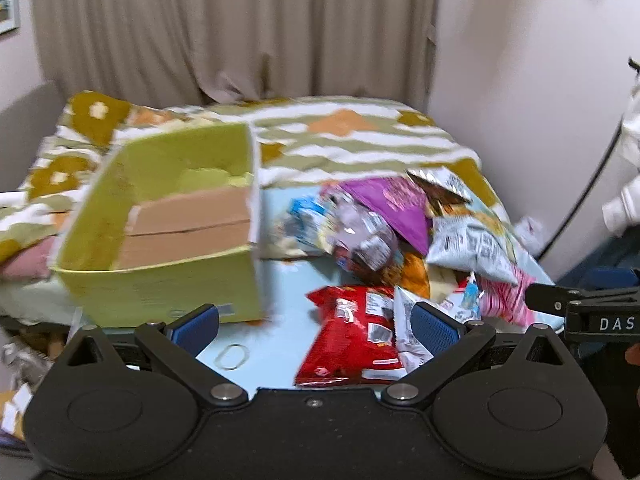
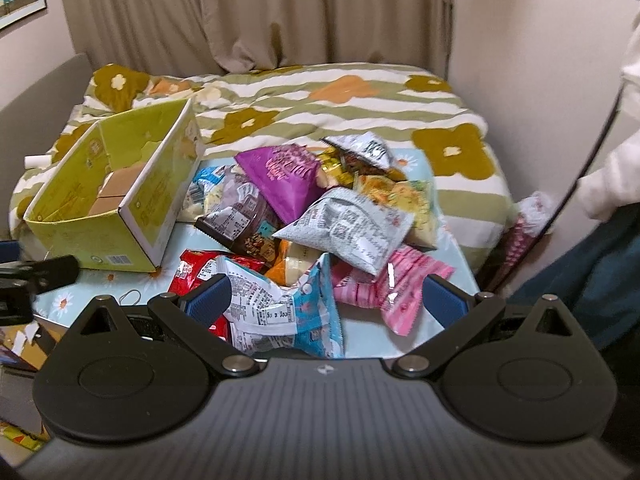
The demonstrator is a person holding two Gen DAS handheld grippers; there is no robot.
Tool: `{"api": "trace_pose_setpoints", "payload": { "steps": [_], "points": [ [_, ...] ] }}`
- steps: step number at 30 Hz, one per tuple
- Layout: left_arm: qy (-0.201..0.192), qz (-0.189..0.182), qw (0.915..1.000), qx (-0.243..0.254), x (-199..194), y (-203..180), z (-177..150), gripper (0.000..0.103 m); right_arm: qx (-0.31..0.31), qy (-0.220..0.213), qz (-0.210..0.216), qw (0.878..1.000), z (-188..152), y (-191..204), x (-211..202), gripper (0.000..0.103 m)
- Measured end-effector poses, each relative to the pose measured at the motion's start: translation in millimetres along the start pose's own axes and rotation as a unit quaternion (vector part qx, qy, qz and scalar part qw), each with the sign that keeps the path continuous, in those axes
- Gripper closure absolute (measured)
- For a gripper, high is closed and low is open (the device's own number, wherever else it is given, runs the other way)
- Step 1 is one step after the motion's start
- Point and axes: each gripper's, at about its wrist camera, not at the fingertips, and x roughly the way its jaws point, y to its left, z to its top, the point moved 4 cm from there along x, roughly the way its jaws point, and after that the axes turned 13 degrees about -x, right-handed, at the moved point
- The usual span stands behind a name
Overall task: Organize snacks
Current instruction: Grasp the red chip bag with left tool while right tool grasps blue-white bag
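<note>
A yellow-green cardboard box (image 1: 160, 220) with nothing inside stands on the left of a light blue flowered sheet (image 2: 400, 340). To its right lies a pile of snack bags: a red bag (image 1: 352, 336), a purple bag (image 2: 288, 176), a white bag (image 2: 352, 228), a pink bag (image 2: 392, 284) and a blue-and-white bag (image 2: 288, 308). My left gripper (image 1: 316, 326) is open, held low between the box and the red bag. My right gripper (image 2: 326, 300) is open above the near edge of the pile, over the blue-and-white bag. Each gripper shows at the edge of the other's view.
A rubber band (image 1: 232, 356) lies on the sheet near the box's front corner. Behind is a bed with a striped flower blanket (image 2: 340, 108), then curtains (image 2: 260, 12). A person's white sleeve (image 2: 612, 184) and a black cable are at the right. Clutter sits on the floor at lower left.
</note>
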Motion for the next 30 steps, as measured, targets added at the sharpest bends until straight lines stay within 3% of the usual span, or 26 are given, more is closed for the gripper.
{"api": "trace_pose_setpoints", "payload": {
  "steps": [9,14,23,28,30],
  "points": [
    [0.069,-0.052,0.9950,0.049,82.0,-6.2,-7.0,0.001,0.038,0.040,0.066,0.996,-7.4,0.7,61.5,0.000],
    [0.106,-0.068,0.9899,0.066,118.7,-4.8,-11.3,0.004,0.039,0.062,0.078,0.994,-9.2,10.0,84.1,0.000],
    [0.163,-0.109,0.9792,0.051,157.2,-1.6,-20.2,0.009,0.039,0.095,0.111,0.989,-19.3,16.9,114.0,0.000],
    [0.204,-0.141,0.9683,0.026,168.5,-2.7,-24.6,0.020,0.035,0.103,0.116,0.987,-22.9,16.2,121.2,0.000],
    [0.206,-0.141,0.9681,0.023,170.3,-2.6,-25.6,0.023,0.031,0.107,0.112,0.987,-24.2,15.5,122.8,0.000]
  ]
}}
